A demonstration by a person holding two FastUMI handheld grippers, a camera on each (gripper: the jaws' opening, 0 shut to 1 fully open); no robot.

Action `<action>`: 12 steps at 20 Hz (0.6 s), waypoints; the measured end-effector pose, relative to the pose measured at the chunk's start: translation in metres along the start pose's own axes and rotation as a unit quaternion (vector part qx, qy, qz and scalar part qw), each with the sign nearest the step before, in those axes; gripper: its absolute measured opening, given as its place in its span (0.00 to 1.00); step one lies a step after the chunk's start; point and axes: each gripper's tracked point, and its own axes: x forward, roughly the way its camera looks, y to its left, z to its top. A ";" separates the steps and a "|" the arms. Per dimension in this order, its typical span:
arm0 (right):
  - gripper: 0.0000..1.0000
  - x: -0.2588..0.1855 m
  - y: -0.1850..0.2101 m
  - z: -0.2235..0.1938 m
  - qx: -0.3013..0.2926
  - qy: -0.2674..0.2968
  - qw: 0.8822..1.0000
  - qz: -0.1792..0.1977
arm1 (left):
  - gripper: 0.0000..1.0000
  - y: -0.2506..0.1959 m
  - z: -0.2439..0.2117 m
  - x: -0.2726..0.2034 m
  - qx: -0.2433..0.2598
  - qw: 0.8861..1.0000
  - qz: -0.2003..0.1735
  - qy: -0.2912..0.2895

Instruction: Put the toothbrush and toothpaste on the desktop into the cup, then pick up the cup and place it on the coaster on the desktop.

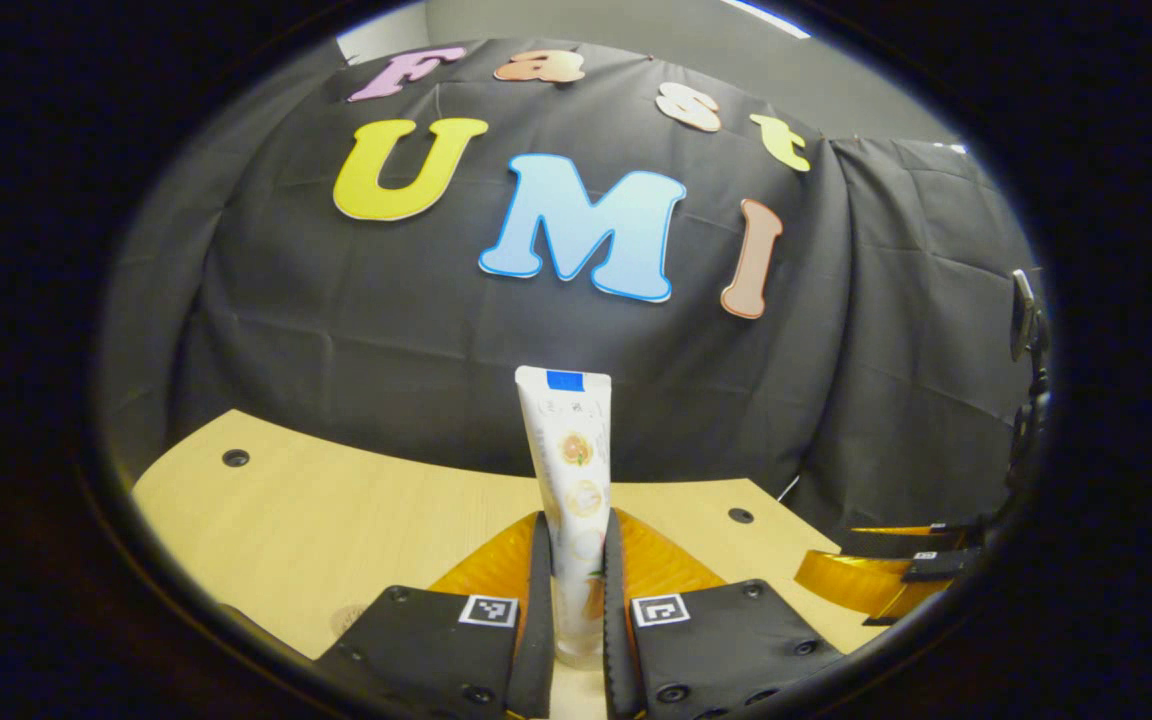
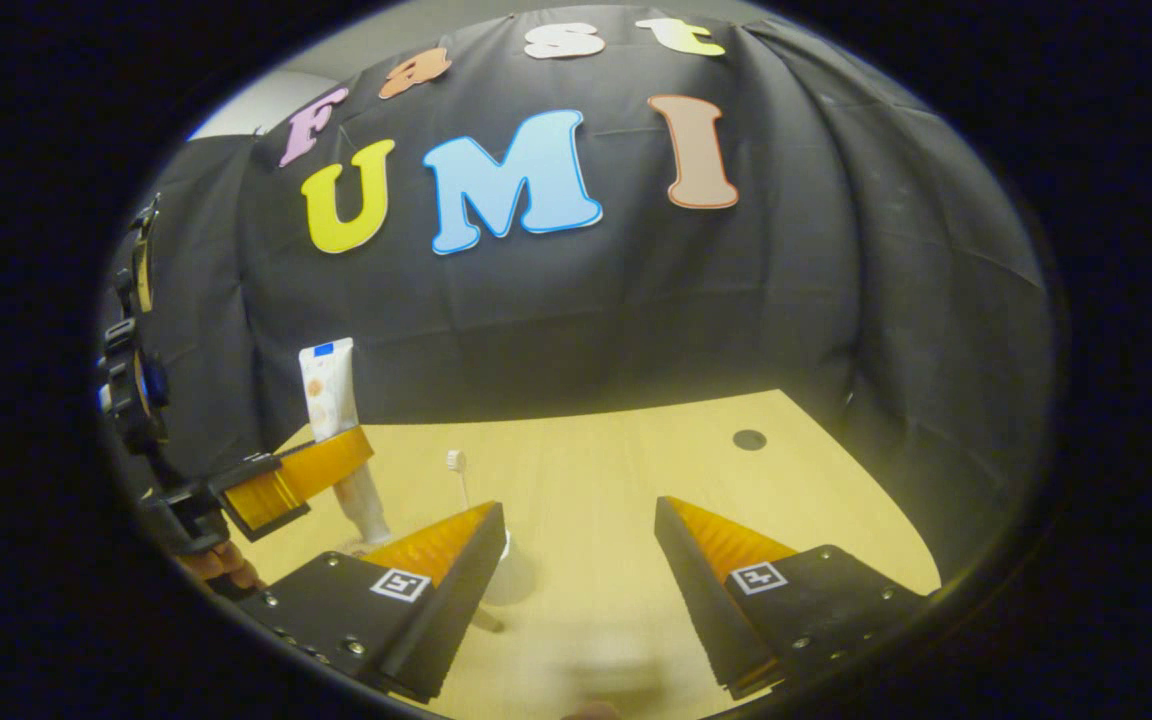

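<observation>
A white toothpaste tube (image 1: 568, 470) stands upright, crimped end up, with my left gripper (image 1: 573, 545) shut on its lower half. In the right gripper view the same tube (image 2: 328, 390) is held by the left gripper (image 2: 321, 470) at the left, cap end low over the wooden desktop (image 2: 616, 470). Just to its right, a toothbrush (image 2: 456, 470) sticks head-up out of a white cup (image 2: 516, 580), which is partly hidden behind my right gripper's left finger. My right gripper (image 2: 576, 515) is open over the desktop with nothing between its fingers.
The black cloth wall closes the far side of the desktop (image 1: 336, 510). Dark round holes (image 1: 235, 458) (image 2: 749, 439) mark the tabletop. The right gripper (image 1: 861, 580) shows at the right edge of the left gripper view. A pale blurred patch (image 2: 606, 670) lies near the front edge.
</observation>
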 end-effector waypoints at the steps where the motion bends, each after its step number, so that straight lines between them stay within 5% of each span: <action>1: 0.93 -0.003 -0.005 -0.003 0.003 0.003 1.000 -0.004 | 0.27 -0.003 -0.002 0.004 0.002 1.000 -0.004 -0.002; 12: 0.93 -0.016 -0.016 -0.030 0.033 0.040 0.999 -0.010 | 0.27 -0.030 -0.041 0.037 0.019 0.999 -0.035 0.007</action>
